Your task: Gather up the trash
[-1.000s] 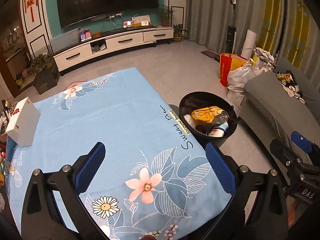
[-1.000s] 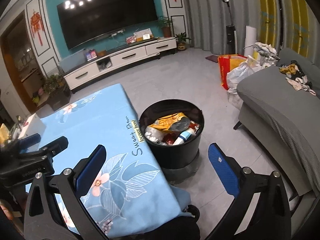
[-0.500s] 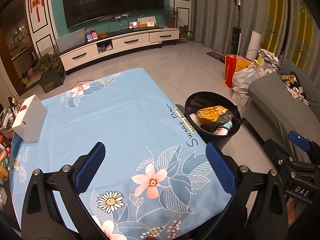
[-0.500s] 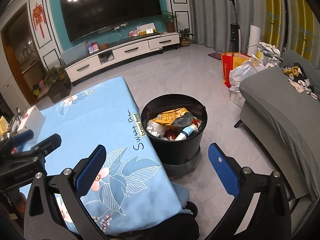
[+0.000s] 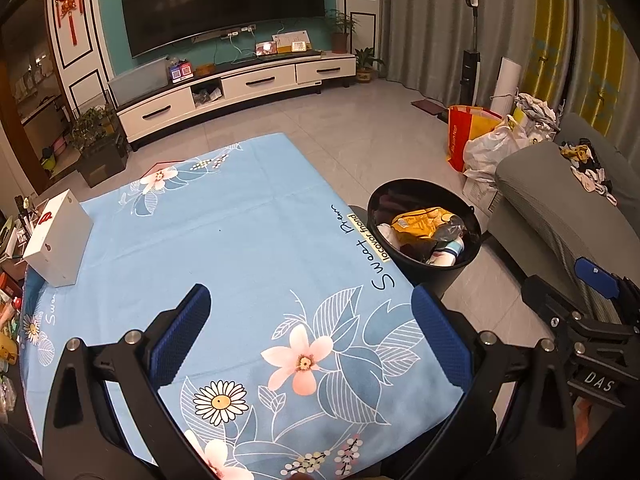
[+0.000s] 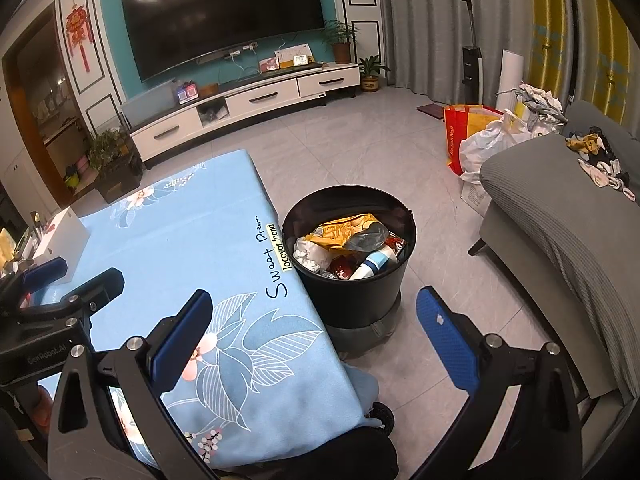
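- Black bin (image 6: 352, 264) sits on the floor just off the counter's (image 5: 240, 232) edge, ahead of the right tool (image 6: 316, 340) and a bit below it; from the left tool (image 5: 316, 336) it lies ahead and off to the right.
- Bin looks near full: yellow wrapper (image 6: 340, 232), crumpled white paper (image 6: 308, 254), a white-and-blue bottle (image 6: 374, 264) lying tilted w/ its long axis pointing up-right toward the rim, plus red bits I can't ID.
- Left tool: pads wide apart, nothing between them, hovering over the blue floral cloth covering the counter.
- Right tool: pads also wide apart, empty, straddling the counter's corner and the bin.
- No loose trash visible on the cloth ahead of either tool. Only thing there is a white box (image 5: 58, 248), far ahead-left of the left tool, near the far-left corner; can't tell if it counts as trash.
- Clutter past the counter's left edge is too small/dark to name.
- Judgement: task looks mostly done or at its end. If the box does go, left tool is clearly nearer; it'd reach ahead-left, then carry across to the bin on the right.
- Box's long axis runs roughly away from the left tool, so closing across its narrow width seems the likely grip.
- Risk: bin is heaped, so an added item could slide off.
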{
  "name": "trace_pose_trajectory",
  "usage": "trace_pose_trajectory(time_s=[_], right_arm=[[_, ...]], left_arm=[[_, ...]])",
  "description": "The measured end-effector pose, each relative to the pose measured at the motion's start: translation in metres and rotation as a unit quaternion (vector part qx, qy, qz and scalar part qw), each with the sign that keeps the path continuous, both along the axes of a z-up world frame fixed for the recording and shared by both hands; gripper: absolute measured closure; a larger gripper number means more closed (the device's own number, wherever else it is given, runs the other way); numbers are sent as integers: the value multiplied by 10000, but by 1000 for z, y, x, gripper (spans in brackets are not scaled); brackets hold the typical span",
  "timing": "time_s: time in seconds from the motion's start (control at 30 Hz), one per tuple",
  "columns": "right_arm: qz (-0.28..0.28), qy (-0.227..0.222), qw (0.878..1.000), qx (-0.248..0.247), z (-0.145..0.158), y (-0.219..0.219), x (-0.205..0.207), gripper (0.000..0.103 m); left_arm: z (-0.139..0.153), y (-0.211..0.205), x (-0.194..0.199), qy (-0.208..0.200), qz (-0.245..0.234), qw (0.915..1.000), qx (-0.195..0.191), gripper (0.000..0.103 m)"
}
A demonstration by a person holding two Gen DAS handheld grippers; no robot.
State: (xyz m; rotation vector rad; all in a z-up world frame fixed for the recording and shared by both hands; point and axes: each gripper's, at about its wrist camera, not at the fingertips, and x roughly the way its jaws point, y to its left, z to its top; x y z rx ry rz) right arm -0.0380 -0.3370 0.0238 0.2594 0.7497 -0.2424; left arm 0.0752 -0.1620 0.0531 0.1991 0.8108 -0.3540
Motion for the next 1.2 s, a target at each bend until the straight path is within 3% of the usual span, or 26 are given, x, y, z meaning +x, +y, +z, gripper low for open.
trace_pose_trajectory(time_s=[1.2], right_arm=[[-2,5,10000,-10,-1,6,1,3]], left_arm=[[-1,2,-1,8,-20,10000,21,3]])
